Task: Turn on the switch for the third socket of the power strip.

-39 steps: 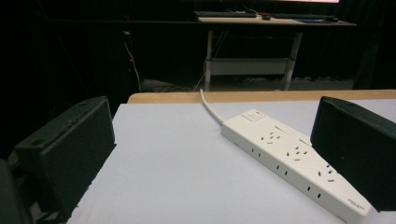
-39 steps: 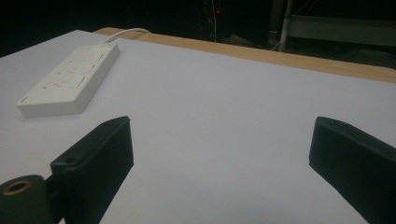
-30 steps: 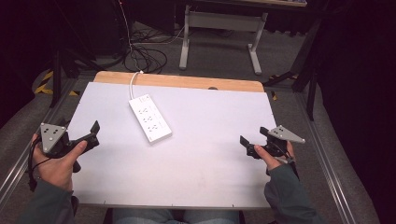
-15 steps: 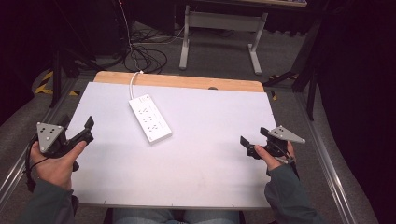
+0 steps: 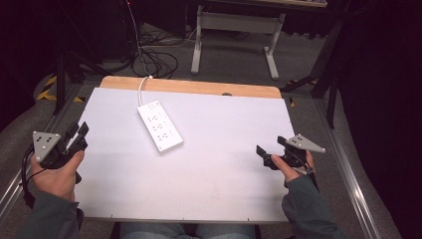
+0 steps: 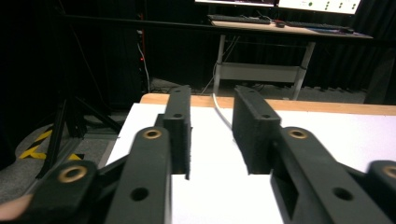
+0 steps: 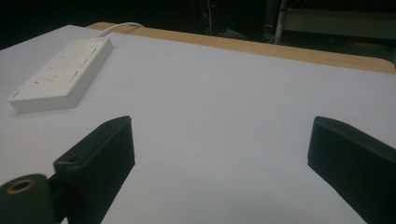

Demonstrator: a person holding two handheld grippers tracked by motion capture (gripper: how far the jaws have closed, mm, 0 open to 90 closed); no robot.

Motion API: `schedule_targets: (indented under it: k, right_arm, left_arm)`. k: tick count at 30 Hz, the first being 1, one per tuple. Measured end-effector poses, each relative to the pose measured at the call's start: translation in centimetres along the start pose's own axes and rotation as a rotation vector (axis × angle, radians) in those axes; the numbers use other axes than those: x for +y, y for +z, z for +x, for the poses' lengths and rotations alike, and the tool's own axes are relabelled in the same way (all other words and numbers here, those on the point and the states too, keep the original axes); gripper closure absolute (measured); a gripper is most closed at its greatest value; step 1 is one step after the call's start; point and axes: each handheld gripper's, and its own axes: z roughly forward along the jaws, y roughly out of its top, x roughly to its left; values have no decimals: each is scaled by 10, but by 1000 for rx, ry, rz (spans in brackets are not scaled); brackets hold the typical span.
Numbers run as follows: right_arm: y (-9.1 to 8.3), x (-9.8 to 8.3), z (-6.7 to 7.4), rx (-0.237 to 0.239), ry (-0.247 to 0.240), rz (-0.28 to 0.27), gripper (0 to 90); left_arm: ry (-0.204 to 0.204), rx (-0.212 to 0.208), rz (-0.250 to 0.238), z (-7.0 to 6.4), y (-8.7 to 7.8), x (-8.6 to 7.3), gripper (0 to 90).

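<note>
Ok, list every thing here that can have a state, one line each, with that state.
Power strip: lying flat on the white table, angled, sockets up and all empty, touched by neither gripper.
Power strip cord: attached, running off the table's far edge.
Left gripper: jaws have just been closing, a narrow gap left, nothing between them.
Right gripper: jaws wide open, nothing between them, low over the table.
</note>
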Motion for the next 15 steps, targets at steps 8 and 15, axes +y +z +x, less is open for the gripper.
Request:
schedule_targets:
  k: [8,15]
  right_arm:
    - [0,0,0,-1,-2,1,78]
    - [0,0,0,-2,-2,1,78]
  left_arm:
    - [13,-4,2,0,0,0,841]
    - [40,-4,30,-1,2,-1,897]
